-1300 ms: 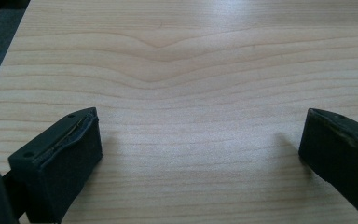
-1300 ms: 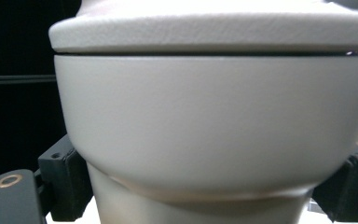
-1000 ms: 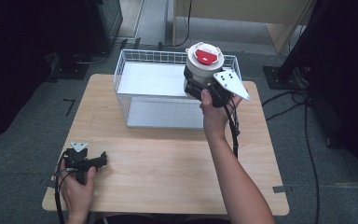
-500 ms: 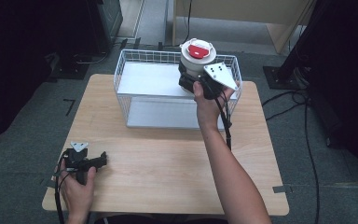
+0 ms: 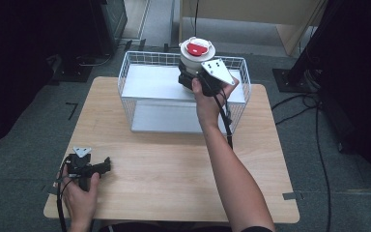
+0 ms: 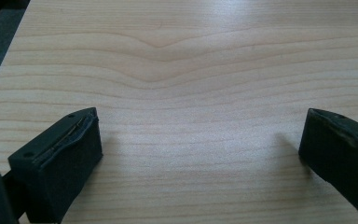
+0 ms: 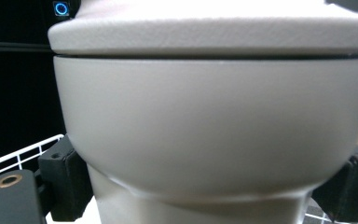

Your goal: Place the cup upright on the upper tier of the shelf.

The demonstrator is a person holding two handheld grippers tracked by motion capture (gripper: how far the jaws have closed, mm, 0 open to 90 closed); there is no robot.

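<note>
2 tongs share the work unevenly. Nearest, the left tongs (image 5: pixel 107 164) rest spread wide on the bare wooden worktop (image 5: pixel 174 164), holding nothing. Farther off, the right tongs (image 5: pixel 187 79) are clamped on the beige round container with the red-topped lid (image 5: pixel 197 53), held above the white wire basket (image 5: pixel 130 72); lowering and release remain.

Light wooden table (image 5: pixel 174 174) on grey carpet (image 5: pixel 24 159) — dark surroundings.

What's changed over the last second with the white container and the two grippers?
The right gripper, still shut on the white container, carried it left and farther back over the wire basket. The left gripper stayed open, resting on the table.
</note>
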